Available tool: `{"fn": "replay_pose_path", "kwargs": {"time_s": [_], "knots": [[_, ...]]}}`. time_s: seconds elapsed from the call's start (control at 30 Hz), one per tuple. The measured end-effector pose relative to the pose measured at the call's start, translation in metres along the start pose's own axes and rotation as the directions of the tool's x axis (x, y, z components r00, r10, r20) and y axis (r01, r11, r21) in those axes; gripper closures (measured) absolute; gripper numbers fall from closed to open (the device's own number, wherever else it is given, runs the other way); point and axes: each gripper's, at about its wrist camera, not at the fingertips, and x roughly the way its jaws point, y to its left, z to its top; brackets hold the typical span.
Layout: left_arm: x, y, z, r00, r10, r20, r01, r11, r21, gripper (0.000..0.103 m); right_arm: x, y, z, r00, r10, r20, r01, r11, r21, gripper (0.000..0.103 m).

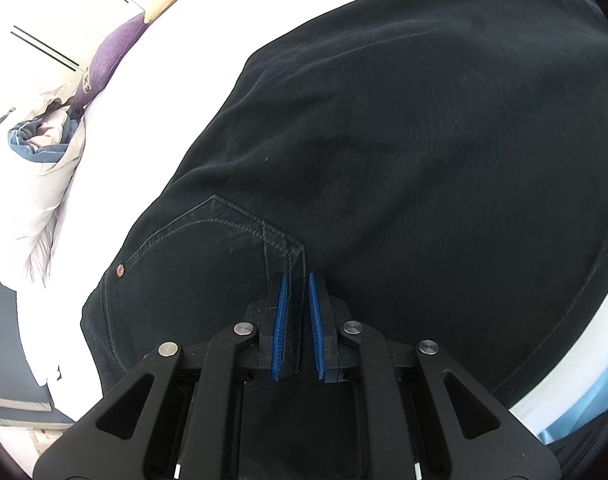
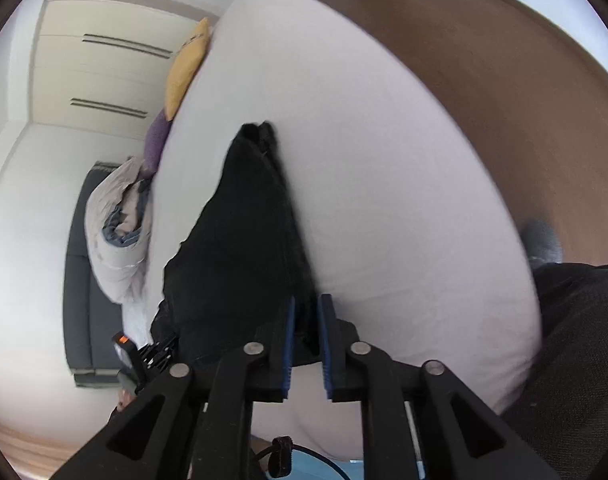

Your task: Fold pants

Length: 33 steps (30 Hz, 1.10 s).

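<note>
Pants (image 1: pixel 383 140), black, fill most of my left wrist view, spread on a white bed (image 1: pixel 176 60). At lower centre my left gripper (image 1: pixel 295 280) is clamped on a raised fold of the fabric just beside a stitched pocket with a copper rivet (image 1: pixel 120 269); the blue pads (image 1: pixel 282 312) pinch the cloth between them. I judge I hold this corner so the waist end can be lifted or kept taut for a fold. A bundled pale duvet (image 1: pixel 44 168) and a purple pillow (image 1: pixel 108 60) sit at the upper left. The right and upper edges of the garment are cut off by the lens.

From my right wrist view, the pants (image 2: pixel 240 240) run as a long dark strip from the lower centre up to the middle of the frame, lying on the bed (image 2: pixel 383 200). My right gripper (image 2: pixel 305 300) has dark cloth between its fingers, which stand slightly apart; blur keeps me from telling whether the pads press on it. My left gripper (image 2: pixel 152 356) shows partly at the lower left edge of the pants. A yellow pillow (image 2: pixel 188 72) lies at the upper left. Brown floor (image 2: pixel 503 80) is smeared by motion.
</note>
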Motion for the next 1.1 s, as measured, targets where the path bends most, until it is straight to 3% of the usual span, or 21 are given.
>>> {"fn": "replay_pose_path", "kwargs": {"time_s": [0.07,0.1,0.17,0.23,0.3,0.4,0.47,0.53,0.6,0.63,0.67,0.77,0.9,1.03,1.1], "knots": [[-0.002,0.001,-0.006,1.0,0.007,0.002,-0.007,1.0,-0.004,0.092,-0.017,0.004,0.003,0.993,-0.105,0.06,0.106,0.994,-0.013,0.077],[-0.002,0.001,-0.008,1.0,0.006,0.005,-0.006,1.0,-0.009,0.092,-0.027,0.013,0.005,0.99,-0.108,0.092,0.113,0.992,-0.051,0.077],[-0.001,0.002,-0.009,1.0,0.007,0.013,-0.007,1.0,-0.028,0.092,-0.033,0.046,0.009,0.995,-0.012,0.099,0.027,0.989,-0.149,0.077],[-0.001,-0.001,-0.007,1.0,0.022,0.014,-0.022,0.999,-0.038,0.092,-0.018,0.092,0.01,0.996,0.075,0.041,-0.062,0.963,-0.261,0.077],[-0.003,-0.005,-0.004,0.999,0.041,0.011,-0.041,0.998,-0.039,0.092,0.015,0.145,0.005,0.988,0.141,-0.064,-0.154,0.914,-0.375,0.077],[-0.007,-0.006,-0.001,0.999,0.026,0.019,-0.024,0.998,-0.065,0.092,0.081,0.199,-0.001,0.964,0.184,-0.194,-0.252,0.867,-0.43,0.077],[-0.006,-0.007,-0.001,0.999,0.025,0.021,-0.023,0.996,-0.084,0.092,0.124,0.216,-0.001,0.955,0.179,-0.238,-0.269,0.862,-0.43,0.077],[-0.005,-0.006,0.0,0.999,0.021,0.027,-0.018,0.994,-0.11,0.092,0.169,0.216,0.004,0.951,0.153,-0.269,-0.254,0.883,-0.395,0.077],[-0.004,0.0,-0.001,0.999,0.011,0.033,-0.006,0.99,-0.14,0.092,0.201,0.203,0.014,0.974,0.06,-0.219,-0.145,0.906,-0.397,0.077],[-0.004,0.002,-0.001,0.999,0.003,0.036,0.003,0.987,-0.158,0.092,0.211,0.19,0.023,0.981,0.024,-0.194,-0.093,0.928,-0.36,0.089],[-0.004,0.004,-0.002,0.999,-0.001,0.04,0.008,0.986,-0.167,0.092,0.215,0.17,0.035,0.982,0.06,-0.181,-0.112,0.95,-0.29,0.103],[-0.004,0.006,-0.004,0.998,-0.007,0.057,0.018,0.981,-0.191,0.092,0.191,0.132,0.052,0.988,0.144,-0.049,-0.15,0.975,-0.162,0.103],[-0.005,0.01,-0.009,0.997,-0.004,0.073,0.019,0.978,-0.21,0.091,0.141,0.11,0.047,0.993,0.027,0.118,-0.002,0.977,-0.211,0.103],[-0.008,0.012,-0.01,0.998,0.012,0.057,0.003,0.97,-0.245,0.091,0.088,0.084,0.038,0.957,-0.088,0.276,0.124,0.985,-0.116,0.103],[-0.012,0.014,-0.004,0.998,0.034,0.047,-0.021,0.968,-0.251,0.091,0.071,0.084,0.026,0.96,-0.083,0.267,0.114,0.988,-0.101,0.091]]}}
